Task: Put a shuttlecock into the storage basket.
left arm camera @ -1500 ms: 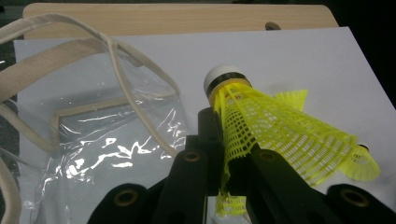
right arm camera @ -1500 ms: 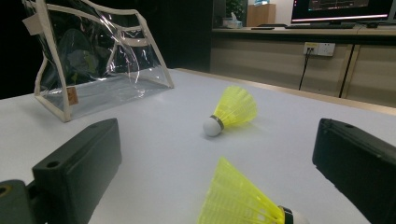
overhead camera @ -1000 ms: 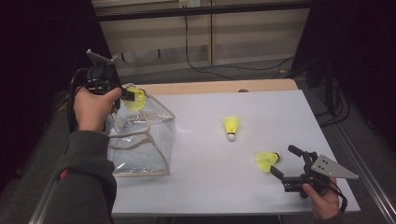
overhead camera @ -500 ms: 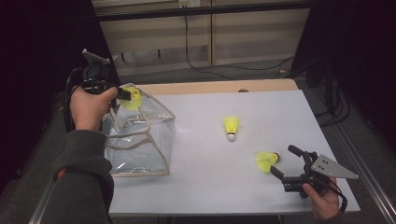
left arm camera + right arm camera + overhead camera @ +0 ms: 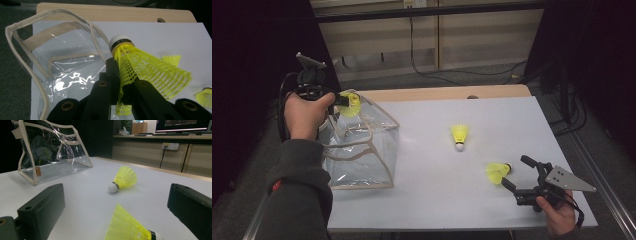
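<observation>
1. Shuttlecock (image 5: 147, 68), yellow-skirted with a white cork tip, sits pinched by its mesh skirt between the jaws of my left hand-held gripper (image 5: 122, 82), poised above the open mouth of the clear bag (image 5: 359, 150).
2. The tabletop (image 5: 437, 200), covered in white with a wooden edge showing at the far side, carries everything pictured.
3. The clear bag, a transparent plastic tote with cream fabric trim and handles, stands at the left side of the tabletop, just beside my left hand (image 5: 304, 115).
4. My right hand-held gripper (image 5: 518, 175) rests low near the tabletop's front right corner, its jaws spread wide and holding nothing, my right hand (image 5: 557, 212) behind it.
5. A second shuttlecock (image 5: 497, 171) lies on its side just ahead of those spread jaws, skirt pointing left in the high view; in the right gripper view it lies between them.
6. A third shuttlecock (image 5: 459, 136) lies near the middle of the tabletop, cork tip toward me, well apart from the bag.
</observation>
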Demonstrator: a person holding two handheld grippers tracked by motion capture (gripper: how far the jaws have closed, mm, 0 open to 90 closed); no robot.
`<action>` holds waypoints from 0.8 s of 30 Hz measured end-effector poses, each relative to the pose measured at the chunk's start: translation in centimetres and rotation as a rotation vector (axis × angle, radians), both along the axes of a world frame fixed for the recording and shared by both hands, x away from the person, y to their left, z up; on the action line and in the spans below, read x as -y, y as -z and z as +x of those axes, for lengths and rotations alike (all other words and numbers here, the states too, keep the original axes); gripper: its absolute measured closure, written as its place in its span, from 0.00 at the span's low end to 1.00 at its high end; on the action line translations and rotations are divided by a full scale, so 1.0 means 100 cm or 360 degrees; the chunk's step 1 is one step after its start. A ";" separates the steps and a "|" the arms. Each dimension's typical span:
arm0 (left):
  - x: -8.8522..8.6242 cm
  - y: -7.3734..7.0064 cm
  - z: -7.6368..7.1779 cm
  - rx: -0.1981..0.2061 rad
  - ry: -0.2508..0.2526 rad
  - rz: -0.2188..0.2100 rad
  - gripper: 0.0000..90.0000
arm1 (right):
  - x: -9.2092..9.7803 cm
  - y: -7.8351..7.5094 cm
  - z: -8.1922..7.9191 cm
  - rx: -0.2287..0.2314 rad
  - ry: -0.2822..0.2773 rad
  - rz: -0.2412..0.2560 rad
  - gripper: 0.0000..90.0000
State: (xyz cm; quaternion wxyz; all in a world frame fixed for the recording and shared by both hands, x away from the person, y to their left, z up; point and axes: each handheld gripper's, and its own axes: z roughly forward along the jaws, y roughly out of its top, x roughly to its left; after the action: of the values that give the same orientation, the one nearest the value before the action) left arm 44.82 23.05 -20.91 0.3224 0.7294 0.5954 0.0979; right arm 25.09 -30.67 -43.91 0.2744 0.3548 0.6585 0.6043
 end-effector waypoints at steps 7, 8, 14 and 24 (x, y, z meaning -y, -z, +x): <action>0.000 0.001 0.001 -0.0001 -0.0005 0.0011 0.98 | 0.000 0.000 0.000 0.0007 -0.0002 -0.0004 0.01; -0.001 0.001 0.001 -0.0002 -0.0005 0.0012 0.98 | 0.000 0.000 0.000 -0.0001 -0.0003 -0.0001 0.01; -0.001 0.002 0.003 -0.0004 -0.0008 0.0017 0.98 | 0.000 0.000 0.000 0.0004 -0.0003 0.0000 0.01; -0.003 0.003 0.005 -0.0007 -0.0020 0.0027 0.98 | 0.001 0.000 0.000 0.0007 0.0001 -0.0005 0.01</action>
State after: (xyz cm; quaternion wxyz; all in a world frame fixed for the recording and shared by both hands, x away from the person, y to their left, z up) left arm 45.35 23.37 -21.20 0.3141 0.7285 0.5999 0.1034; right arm 25.08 -30.76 -43.88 0.2767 0.3532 0.6588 0.6039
